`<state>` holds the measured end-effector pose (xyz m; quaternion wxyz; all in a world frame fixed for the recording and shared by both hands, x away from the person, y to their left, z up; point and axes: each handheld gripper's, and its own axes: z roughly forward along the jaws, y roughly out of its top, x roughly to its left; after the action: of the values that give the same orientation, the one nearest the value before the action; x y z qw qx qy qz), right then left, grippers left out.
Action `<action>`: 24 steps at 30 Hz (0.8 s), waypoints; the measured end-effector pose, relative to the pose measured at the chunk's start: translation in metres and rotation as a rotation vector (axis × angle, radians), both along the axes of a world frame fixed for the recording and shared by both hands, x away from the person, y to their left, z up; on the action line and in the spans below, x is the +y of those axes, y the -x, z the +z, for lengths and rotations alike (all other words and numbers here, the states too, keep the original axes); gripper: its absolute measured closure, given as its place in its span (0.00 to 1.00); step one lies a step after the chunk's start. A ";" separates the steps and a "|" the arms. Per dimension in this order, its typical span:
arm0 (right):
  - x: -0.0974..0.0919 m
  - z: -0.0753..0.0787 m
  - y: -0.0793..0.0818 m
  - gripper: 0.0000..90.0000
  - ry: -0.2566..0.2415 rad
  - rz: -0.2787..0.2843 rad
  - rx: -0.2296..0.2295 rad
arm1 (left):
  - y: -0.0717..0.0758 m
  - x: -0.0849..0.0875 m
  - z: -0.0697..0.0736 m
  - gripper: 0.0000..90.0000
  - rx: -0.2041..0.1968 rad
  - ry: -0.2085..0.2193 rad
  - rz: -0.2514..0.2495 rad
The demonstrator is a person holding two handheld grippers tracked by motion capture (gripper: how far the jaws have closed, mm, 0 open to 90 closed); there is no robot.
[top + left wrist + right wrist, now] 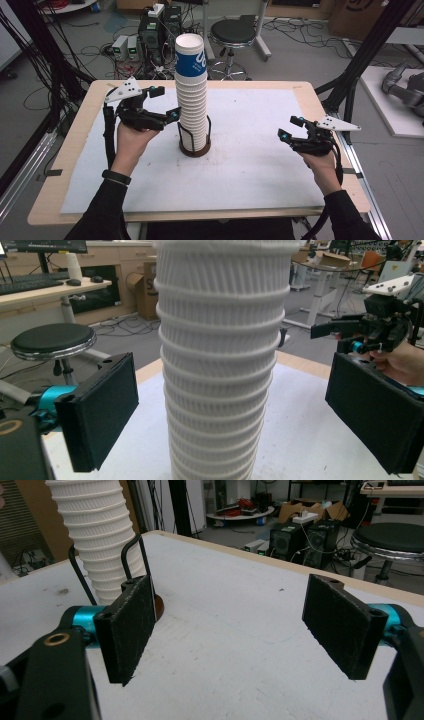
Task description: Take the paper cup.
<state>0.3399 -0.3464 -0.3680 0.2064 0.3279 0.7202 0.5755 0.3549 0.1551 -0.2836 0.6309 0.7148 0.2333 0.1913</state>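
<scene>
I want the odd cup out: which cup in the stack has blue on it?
The top cup of the stack: a blue band, while the cups below show only white ribbed rims.

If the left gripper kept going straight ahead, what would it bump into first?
Most likely the stack of white paper cups. The left gripper points right at it, its open jaws standing either side without touching.

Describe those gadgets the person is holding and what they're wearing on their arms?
Each hand grips a black tool: the left tool and right tool have teal-tipped ends, flat black rectangular pads and a grey three-cornered plate dotted with screws on top. A black cable trails from each. The person wears dark sleeves and a black wristband.
</scene>
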 end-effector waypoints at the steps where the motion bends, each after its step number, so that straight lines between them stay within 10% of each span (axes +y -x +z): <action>1: 0.000 0.000 0.000 0.24 0.000 -0.002 0.001 | -0.001 -0.001 0.002 0.07 -0.002 -0.002 -0.003; 24: 0.001 0.000 0.000 0.24 0.003 0.010 0.006 | -0.030 -0.028 0.029 0.06 0.015 -0.051 -0.027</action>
<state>0.3400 -0.3451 -0.3681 0.2017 0.3255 0.7232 0.5747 0.3851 0.1266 -0.2546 0.6132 0.7351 0.2237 0.1833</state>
